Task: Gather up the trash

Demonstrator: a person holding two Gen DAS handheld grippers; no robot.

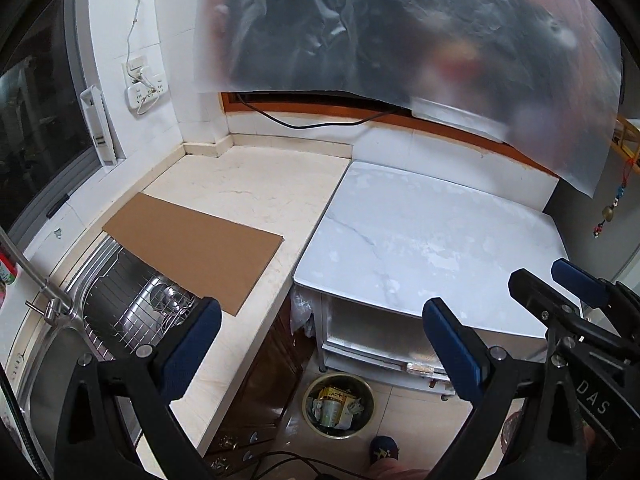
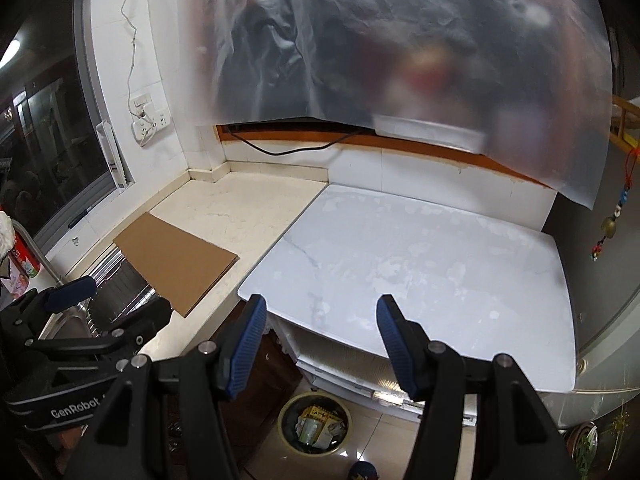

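A round trash bin (image 1: 338,405) stands on the floor below the counter, filled with boxes and crumpled paper; it also shows in the right wrist view (image 2: 315,423). My left gripper (image 1: 322,320) is open and empty, held above the counter edge over the bin. My right gripper (image 2: 321,322) is open and empty, above the front edge of the white marble table (image 2: 420,256). The right gripper shows at the right edge of the left wrist view (image 1: 560,284). The left gripper shows at the left of the right wrist view (image 2: 120,300).
A brown cardboard sheet (image 1: 192,246) lies on the beige counter (image 1: 256,184), partly over the steel sink (image 1: 132,304) with its wire rack. A tap (image 1: 44,284) stands left. A translucent plastic sheet (image 1: 400,40) hangs at the back. A dark cabinet (image 1: 260,380) is under the counter.
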